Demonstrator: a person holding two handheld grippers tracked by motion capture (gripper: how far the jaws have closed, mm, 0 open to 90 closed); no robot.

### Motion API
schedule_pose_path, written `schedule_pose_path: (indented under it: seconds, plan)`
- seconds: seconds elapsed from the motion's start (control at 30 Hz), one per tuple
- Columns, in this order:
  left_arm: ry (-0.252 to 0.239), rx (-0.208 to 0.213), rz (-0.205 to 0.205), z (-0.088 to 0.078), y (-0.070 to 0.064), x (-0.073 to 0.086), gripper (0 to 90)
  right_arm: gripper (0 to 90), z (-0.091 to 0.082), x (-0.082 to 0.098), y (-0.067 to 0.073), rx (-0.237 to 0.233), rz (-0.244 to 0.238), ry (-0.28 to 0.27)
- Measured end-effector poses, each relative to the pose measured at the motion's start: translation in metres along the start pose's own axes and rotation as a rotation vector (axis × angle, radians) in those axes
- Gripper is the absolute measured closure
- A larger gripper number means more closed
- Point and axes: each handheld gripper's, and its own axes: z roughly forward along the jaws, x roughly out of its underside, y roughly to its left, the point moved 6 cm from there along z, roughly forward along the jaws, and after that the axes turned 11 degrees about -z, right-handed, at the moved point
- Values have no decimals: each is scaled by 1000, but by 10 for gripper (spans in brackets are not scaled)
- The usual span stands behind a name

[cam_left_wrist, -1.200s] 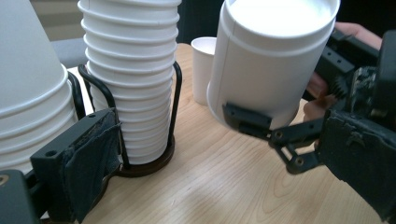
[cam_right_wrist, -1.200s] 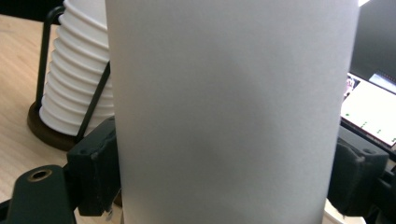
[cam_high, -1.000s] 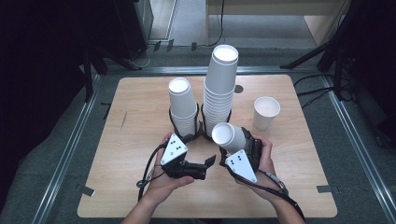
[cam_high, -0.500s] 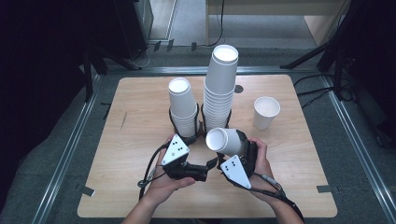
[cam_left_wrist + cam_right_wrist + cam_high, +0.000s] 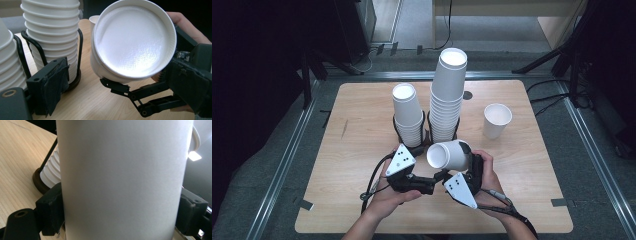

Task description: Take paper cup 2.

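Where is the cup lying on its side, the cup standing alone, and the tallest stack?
Tilted cup (image 5: 451,155), high view, on its side wall.
Lone cup (image 5: 497,120), high view, on its wall.
Tall stack (image 5: 448,95), high view, mid-stack.

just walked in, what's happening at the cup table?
A person works two handheld grippers. The right gripper clamps a white paper cup on its side, mouth toward the left gripper, whose jaws have just been closing with nothing between them. Two cup stacks stand in wire holders; a lone cup stands upright to the right.
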Motion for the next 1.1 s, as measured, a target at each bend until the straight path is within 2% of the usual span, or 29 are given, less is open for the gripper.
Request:
schedule_pose_path:
  seconds: [0.1,0.37,0.5,0.73,0.93,1.1]
  plan:
    - [6,0,2,1,0,1,60,139,-1,-2,1,-6,0,-12]
    - [19,3,8,2,-2,2,64,139,-2,-5,6,-24,-57,-37]
    - [23,6,8,3,-4,3,68,139,-3,-6,10,-38,-65,-39]
    - [37,1,7,4,-5,4,72,139,-4,-10,15,-50,-105,-53]
    - [39,-16,3,5,-5,3,124,139,-4,-10,17,-57,-113,-51]
    - [40,-25,5,5,-6,3,131,138,-5,-10,18,-63,-125,-53]
